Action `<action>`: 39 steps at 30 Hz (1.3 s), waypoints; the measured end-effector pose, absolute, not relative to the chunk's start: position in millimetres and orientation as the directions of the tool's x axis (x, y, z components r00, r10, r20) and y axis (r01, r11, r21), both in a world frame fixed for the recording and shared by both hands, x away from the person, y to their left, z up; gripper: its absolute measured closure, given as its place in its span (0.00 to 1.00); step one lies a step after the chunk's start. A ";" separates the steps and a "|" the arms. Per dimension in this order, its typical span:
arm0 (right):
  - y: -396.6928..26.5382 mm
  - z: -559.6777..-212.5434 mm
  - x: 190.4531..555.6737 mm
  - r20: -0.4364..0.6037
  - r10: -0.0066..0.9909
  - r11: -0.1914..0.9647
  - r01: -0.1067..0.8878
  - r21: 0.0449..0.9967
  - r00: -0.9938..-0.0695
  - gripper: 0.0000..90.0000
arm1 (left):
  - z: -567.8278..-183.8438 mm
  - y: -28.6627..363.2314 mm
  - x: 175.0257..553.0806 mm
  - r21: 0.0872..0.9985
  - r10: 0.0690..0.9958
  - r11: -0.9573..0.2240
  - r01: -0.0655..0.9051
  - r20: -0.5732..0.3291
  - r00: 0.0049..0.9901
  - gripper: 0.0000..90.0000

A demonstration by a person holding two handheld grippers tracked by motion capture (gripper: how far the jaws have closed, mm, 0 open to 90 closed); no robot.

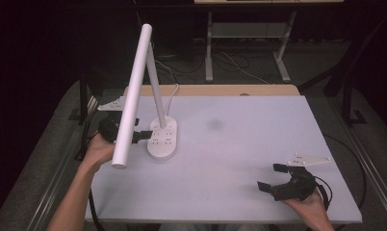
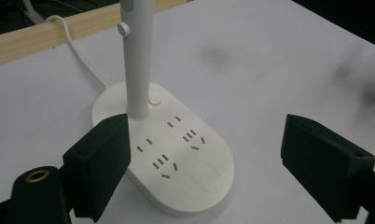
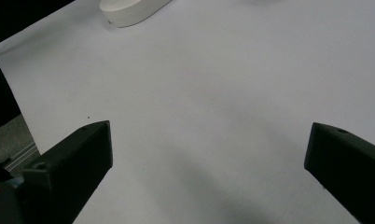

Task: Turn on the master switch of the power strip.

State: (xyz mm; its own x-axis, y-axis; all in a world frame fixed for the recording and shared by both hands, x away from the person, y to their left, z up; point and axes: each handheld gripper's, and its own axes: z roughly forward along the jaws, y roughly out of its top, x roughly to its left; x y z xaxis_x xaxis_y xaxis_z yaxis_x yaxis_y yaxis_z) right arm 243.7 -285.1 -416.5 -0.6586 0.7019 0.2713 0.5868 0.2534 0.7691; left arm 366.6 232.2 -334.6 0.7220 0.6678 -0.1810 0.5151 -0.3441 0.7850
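A white desk lamp stands at the table's left: an oval base (image 1: pixel 163 139) with several socket slots, a slanted stem (image 1: pixel 155 86) and a long tube head (image 1: pixel 133 96) that leans toward the front. My left gripper (image 1: pixel 141 132) sits open just left of the base, partly hidden under the tube head. In the left gripper view its jaws stand wide apart, with the base (image 2: pixel 176 149) low between them and the stem (image 2: pixel 138 70) rising behind the left jaw. Near the front right edge my right gripper (image 1: pixel 270 176) is open over bare table, nothing between its fingers (image 3: pixel 73 163).
The lamp's white cable (image 2: pixel 80 53) runs back over the wooden strip (image 1: pixel 215 90) at the table's far edge. A faint grey smudge (image 1: pixel 214 124) marks the white tabletop (image 1: pixel 239 144). Metal desk legs (image 1: pixel 209 48) and dark floor lie beyond. The base's end (image 3: pixel 129 11) shows far off.
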 end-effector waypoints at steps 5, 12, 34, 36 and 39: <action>-285.0 -416.8 243.5 0.275 0.701 0.254 0.591 0.765 -0.658 0.01 | -332.8 233.0 373.4 0.783 0.672 -0.352 0.513 -0.170 0.721 0.22; -285.2 -417.2 243.9 0.271 0.700 0.257 0.587 0.767 -0.661 0.01 | -333.9 237.6 383.8 0.777 0.675 -0.357 0.518 -0.169 0.718 0.32; -286.0 -419.5 245.4 0.266 0.698 0.267 0.586 0.765 -0.665 0.01 | -349.1 241.9 413.2 0.768 0.747 -0.313 0.558 -0.164 0.645 0.96; -285.0 -419.4 245.8 0.270 0.699 0.265 0.590 0.763 -0.663 0.01 | -351.6 241.8 415.8 0.770 0.756 -0.301 0.563 -0.167 0.633 0.99; -283.6 -419.6 246.3 0.260 0.696 0.275 0.584 0.764 -0.669 0.01 | -355.0 241.6 419.1 0.771 0.775 -0.279 0.572 -0.171 0.608 1.00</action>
State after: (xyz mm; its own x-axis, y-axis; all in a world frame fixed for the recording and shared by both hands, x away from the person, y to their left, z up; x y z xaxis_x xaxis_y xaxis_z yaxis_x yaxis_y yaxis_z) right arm 246.3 -283.6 -419.6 -0.6687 0.6965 0.2603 0.5840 0.2753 0.7637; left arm 419.1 241.6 -355.0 0.6083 0.7751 -0.1710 0.5721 -0.2788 0.7714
